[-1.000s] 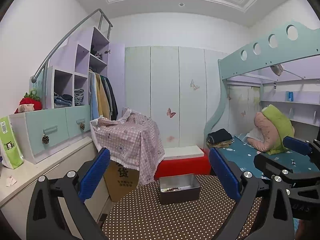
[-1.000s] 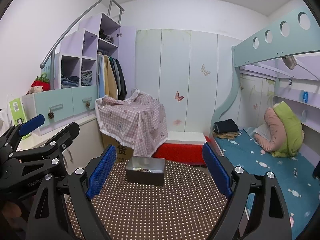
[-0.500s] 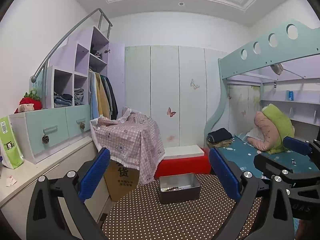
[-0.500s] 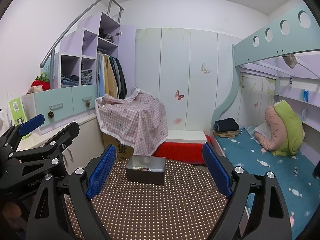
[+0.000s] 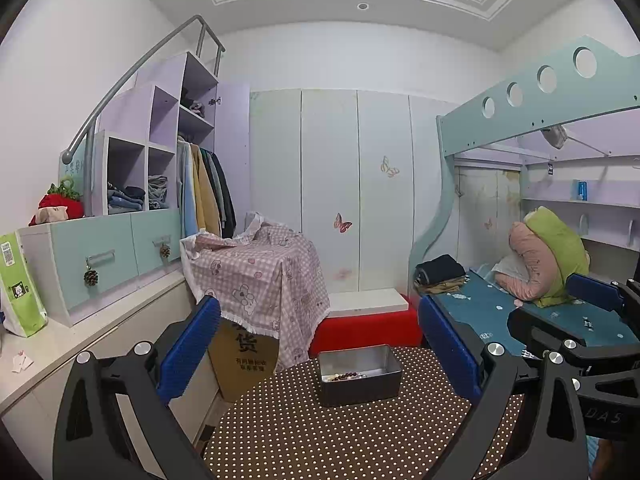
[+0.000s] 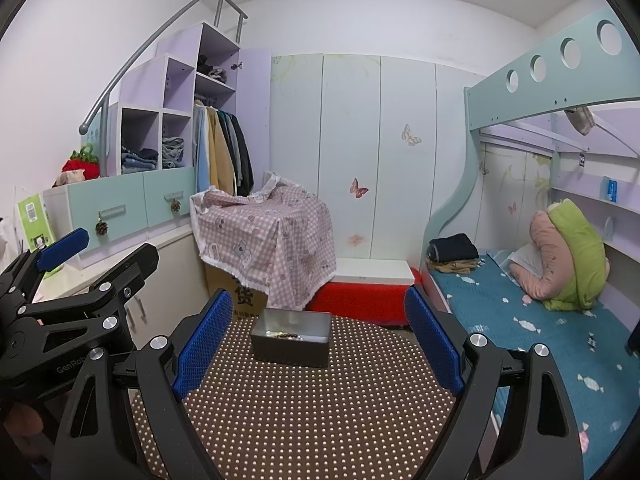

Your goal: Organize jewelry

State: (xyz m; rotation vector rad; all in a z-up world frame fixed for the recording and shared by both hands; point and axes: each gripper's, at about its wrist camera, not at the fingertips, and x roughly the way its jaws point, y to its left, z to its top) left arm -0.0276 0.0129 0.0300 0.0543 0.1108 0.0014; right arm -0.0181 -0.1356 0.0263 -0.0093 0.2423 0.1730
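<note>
A grey metal box stands at the far side of a brown polka-dot table. Inside it lies a string of dark beads. My left gripper is open, held above the table's near side with nothing between its blue pads. My right gripper is open too and holds nothing, level with the box from its view. Each gripper shows at the edge of the other's view.
A pink checked cloth covers a cardboard box beyond the table. A red bench lies behind. A bed runs along the right, and a white counter with drawers and shelves along the left.
</note>
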